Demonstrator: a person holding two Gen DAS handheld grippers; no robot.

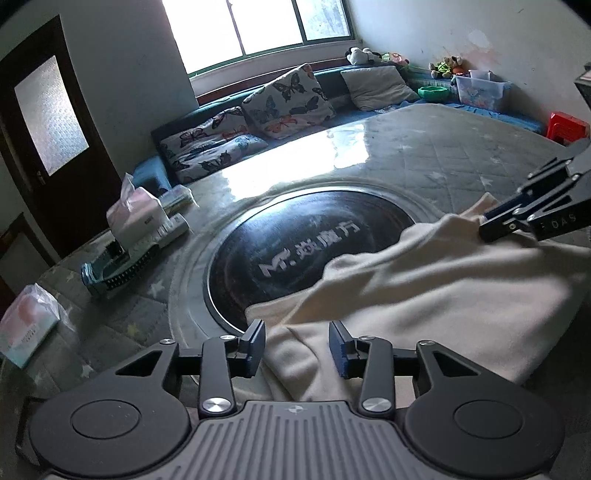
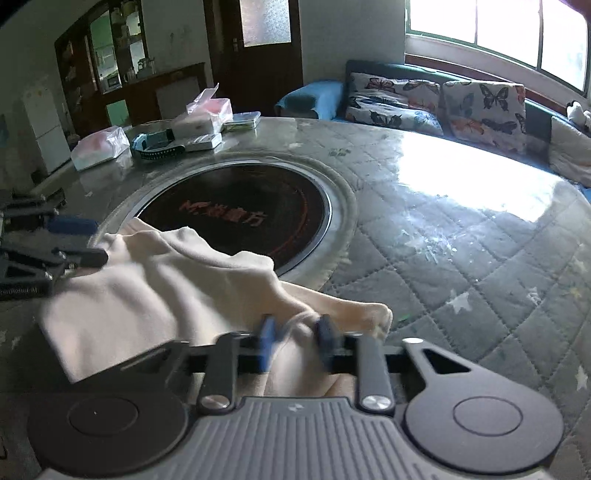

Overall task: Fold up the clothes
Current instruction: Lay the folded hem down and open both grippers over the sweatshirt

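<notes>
I've got a cream garment [image 1: 424, 280] bunched on the near side of the round surface [image 1: 424, 155], partly draped over the black round plate [image 1: 295, 229] set in its middle. My left gripper [image 1: 297, 345] sits at the garment's near left edge; its jaws stand apart with cloth lying between them, pads not pressing, so released. My right gripper [image 2: 295, 332] is at the garment's near right corner, jaws close together with a fold of cloth pinched between the blue pads [image 2: 266, 332], so grasping the garment; the picture is a bit blurred there. In the left wrist view the right gripper comes in from the right edge, tips on the cloth. In the right wrist view the left gripper shows at the left edge, fingers spread beside the garment. Far left on the surface: tissue packs [image 2: 99, 146], a white tissue box [image 1: 135, 214], a remote [image 2: 203, 142], a small dark gadget [image 2: 155, 146]. Behind the surface, a sofa [image 1: 159, 181] with butterfly pillows [image 1: 288, 99] under the window [image 1: 258, 26].
</notes>
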